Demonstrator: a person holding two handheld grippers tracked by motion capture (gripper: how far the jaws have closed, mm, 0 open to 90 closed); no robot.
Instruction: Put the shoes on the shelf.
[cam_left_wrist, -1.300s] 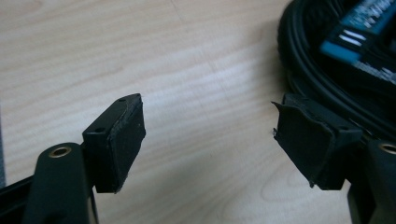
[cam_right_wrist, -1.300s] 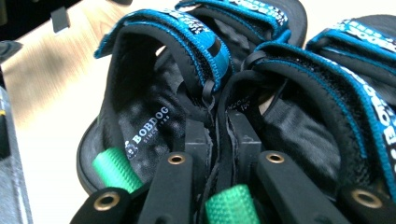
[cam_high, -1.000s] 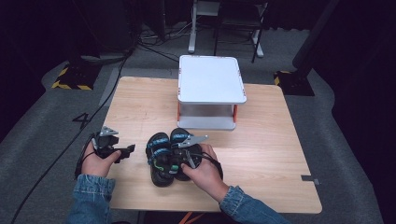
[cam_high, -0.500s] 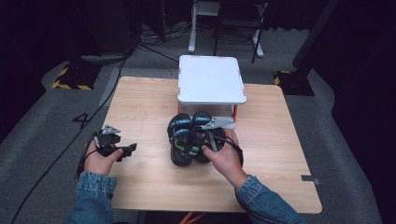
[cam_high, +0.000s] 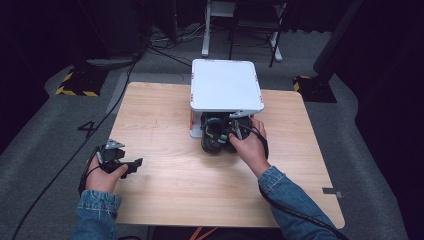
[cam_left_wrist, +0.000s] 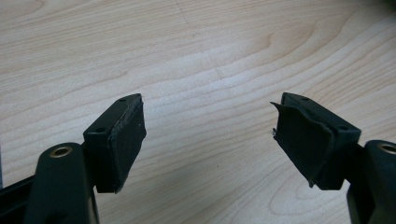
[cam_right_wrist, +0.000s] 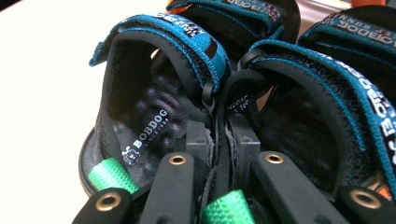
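A pair of black sandals (cam_high: 216, 135) with teal straps and green tabs sits partly under the white top of a small shelf (cam_high: 225, 85) at the table's far middle. My right gripper (cam_high: 235, 131) is shut on the two inner heel straps (cam_right_wrist: 223, 126) of the sandals, pinching them together. In the right gripper view the sandals (cam_right_wrist: 154, 116) fill the frame, toes pointing away. My left gripper (cam_high: 131, 165) rests open near the table's front left, with only bare wood between its pads (cam_left_wrist: 126, 135).
The wooden table (cam_high: 165, 125) has free surface to the left and front. The shelf stands on orange legs (cam_high: 191, 117). Dark grey floor, cables and a desk frame (cam_high: 240, 30) lie beyond the table.
My right gripper has carried the pair of sandals away from the table's front middle toward the shelf, and their toes now lie under its top. The left gripper has stayed put.
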